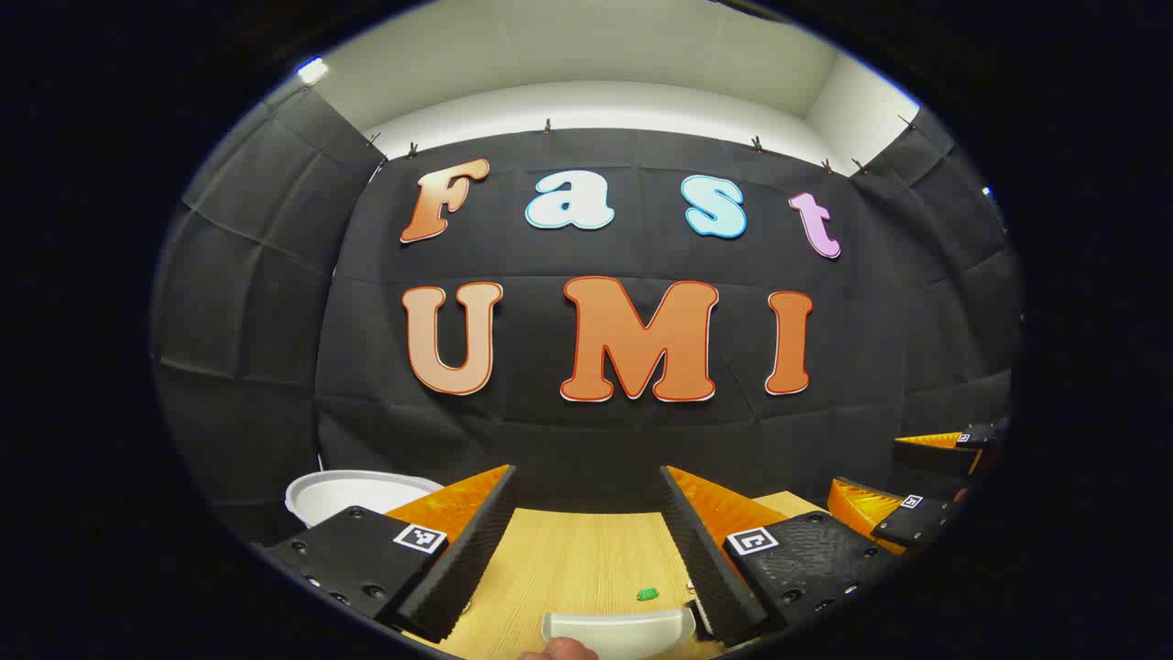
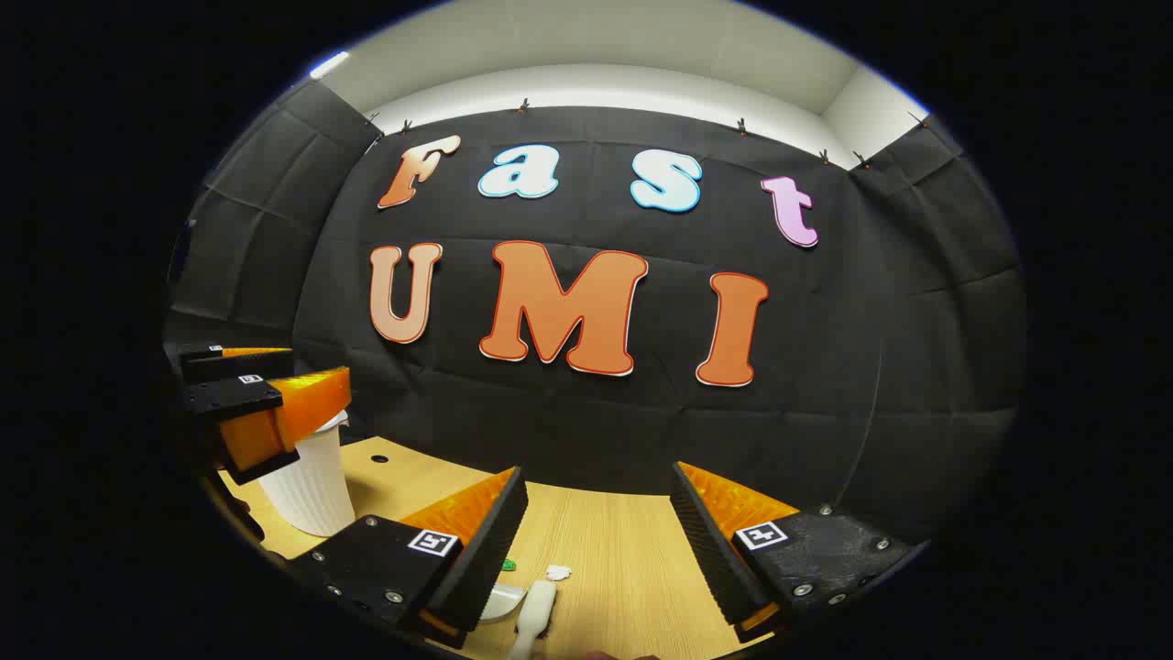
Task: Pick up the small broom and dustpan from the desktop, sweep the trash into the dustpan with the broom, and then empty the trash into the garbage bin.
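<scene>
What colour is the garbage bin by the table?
White, with ribbed sides; the garbage bin shows best in the right gripper view.

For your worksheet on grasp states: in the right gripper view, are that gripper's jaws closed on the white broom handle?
No, the jaws stand wide apart above the light wooden desktop, with the white broom handle lying untouched.

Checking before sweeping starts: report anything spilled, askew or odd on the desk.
Small scraps lie loose on the wooden desk: a green bit and a white bit. That is the trash to sweep; nothing else looks odd.
</scene>
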